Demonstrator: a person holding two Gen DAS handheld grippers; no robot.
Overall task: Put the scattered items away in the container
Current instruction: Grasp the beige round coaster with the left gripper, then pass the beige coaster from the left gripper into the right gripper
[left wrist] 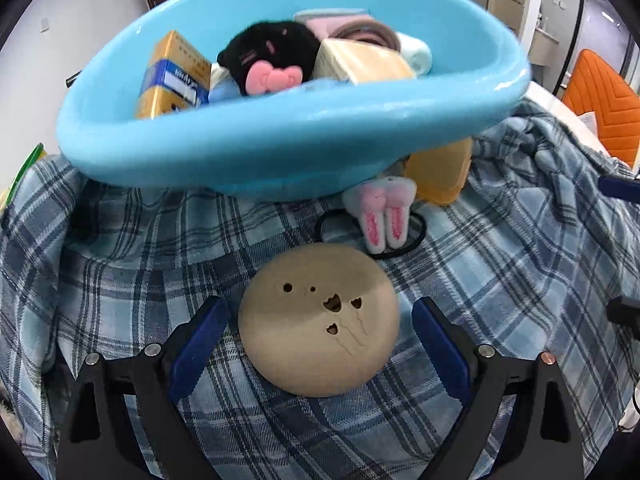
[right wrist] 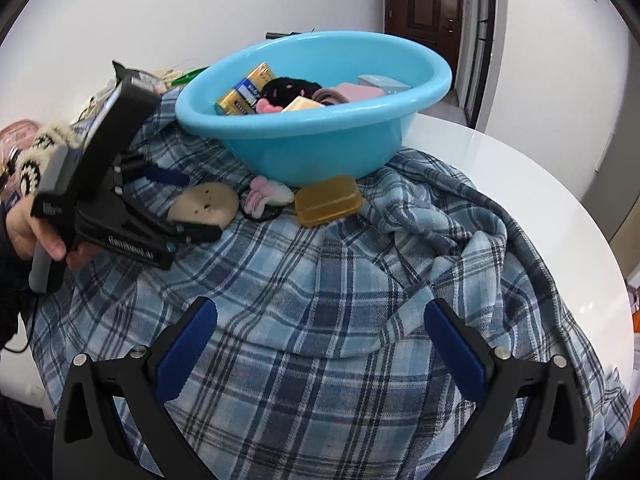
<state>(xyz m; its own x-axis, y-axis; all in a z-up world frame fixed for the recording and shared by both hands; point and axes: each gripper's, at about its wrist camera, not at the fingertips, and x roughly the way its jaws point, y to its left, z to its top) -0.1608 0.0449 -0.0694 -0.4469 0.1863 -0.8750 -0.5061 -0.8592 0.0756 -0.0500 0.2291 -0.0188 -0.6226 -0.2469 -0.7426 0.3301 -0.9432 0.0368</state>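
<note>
Wood, by the look of it: the round tan disc point(left wrist: 318, 320) lies low in the frame's centre on the plaid cloth point(left wrist: 120, 264), between my left claw's point(left wrist: 318, 340) spread, untouching pads. Probably stiff, light, smooth; I'd pinch its rounded edges.

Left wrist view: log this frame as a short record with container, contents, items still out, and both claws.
container: blue basin on plaid cloth
contents: yellow-blue box, black plush, tan box, pink item behind
still out: tan round disc with holes, bunny hair tie, amber soap case
left claw: open, straddling the disc, pads clear of it
right claw: open, empty, over cloth
</note>
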